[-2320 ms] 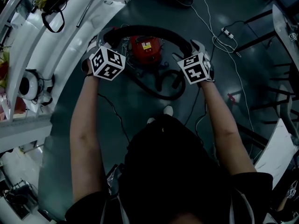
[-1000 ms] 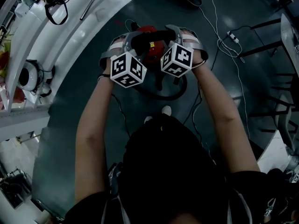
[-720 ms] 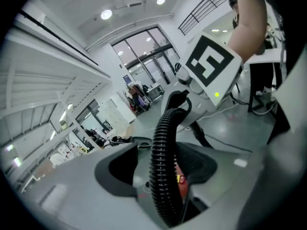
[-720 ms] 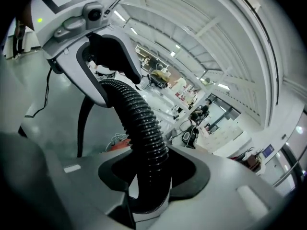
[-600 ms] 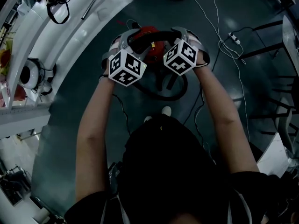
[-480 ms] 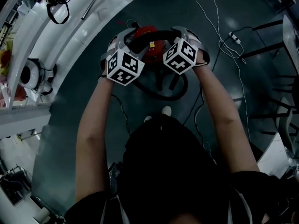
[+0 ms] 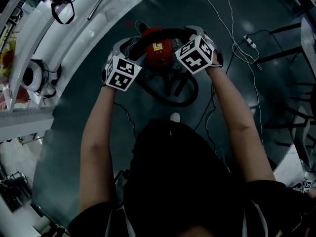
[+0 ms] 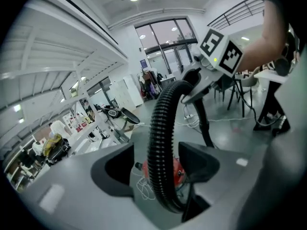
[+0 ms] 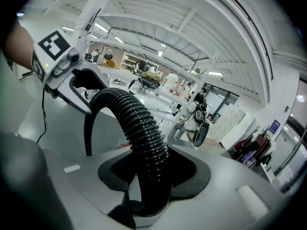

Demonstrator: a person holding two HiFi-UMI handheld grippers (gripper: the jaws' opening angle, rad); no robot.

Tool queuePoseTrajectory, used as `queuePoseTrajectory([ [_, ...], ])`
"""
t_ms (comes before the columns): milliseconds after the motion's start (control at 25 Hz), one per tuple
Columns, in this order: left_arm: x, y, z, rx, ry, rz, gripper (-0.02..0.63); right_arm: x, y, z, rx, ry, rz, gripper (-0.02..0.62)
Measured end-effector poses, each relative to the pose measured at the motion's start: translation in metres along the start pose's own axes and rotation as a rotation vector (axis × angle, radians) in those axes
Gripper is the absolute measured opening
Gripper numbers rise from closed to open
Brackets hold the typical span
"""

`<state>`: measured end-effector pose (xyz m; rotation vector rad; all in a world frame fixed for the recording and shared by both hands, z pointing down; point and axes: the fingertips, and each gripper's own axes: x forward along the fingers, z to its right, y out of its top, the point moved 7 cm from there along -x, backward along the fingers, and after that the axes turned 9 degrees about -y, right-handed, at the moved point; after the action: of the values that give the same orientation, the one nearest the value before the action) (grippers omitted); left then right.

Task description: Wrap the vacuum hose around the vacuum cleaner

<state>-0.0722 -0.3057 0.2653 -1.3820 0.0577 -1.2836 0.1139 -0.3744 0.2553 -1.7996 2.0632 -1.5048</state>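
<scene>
The red vacuum cleaner (image 7: 158,51) stands on the dark floor, and the black ribbed hose (image 7: 165,32) arches over its top. My left gripper (image 7: 129,47) is at the hose's left end. Its jaws have just been opening, and in the left gripper view they stand wide around the hose (image 8: 160,128) with a gap showing, the vacuum (image 8: 178,172) red below. My right gripper (image 7: 190,34) is shut on the hose at the vacuum's right. In the right gripper view its fingers (image 9: 192,176) press the hose (image 9: 136,119).
More hose lies looped on the floor (image 7: 183,98) in front of the vacuum. A white cord (image 7: 222,19) runs to a power strip (image 7: 249,41) at the right. Curved white counters (image 7: 74,38) stand at the left. The person's shoe (image 7: 174,116) is just behind the loop.
The two marker cubes, close together a second ago, have drawn apart. My left gripper has rolled and sunk toward the vacuum's left side. The right has shifted slightly right with the hose.
</scene>
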Motion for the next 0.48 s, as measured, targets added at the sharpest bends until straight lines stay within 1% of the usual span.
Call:
queuePoseTrajectory([
  [360, 0.021, -0.042, 0.006, -0.095, 0.016, -0.086, 0.291, 0.0, -0.001, 0.014, 0.121, 0.038, 0.007, 0.173],
  [480, 0.028, -0.055, 0.0, -0.155, 0.025, -0.091, 0.285, 0.003, -0.001, 0.017, 0.183, 0.045, -0.003, 0.173],
])
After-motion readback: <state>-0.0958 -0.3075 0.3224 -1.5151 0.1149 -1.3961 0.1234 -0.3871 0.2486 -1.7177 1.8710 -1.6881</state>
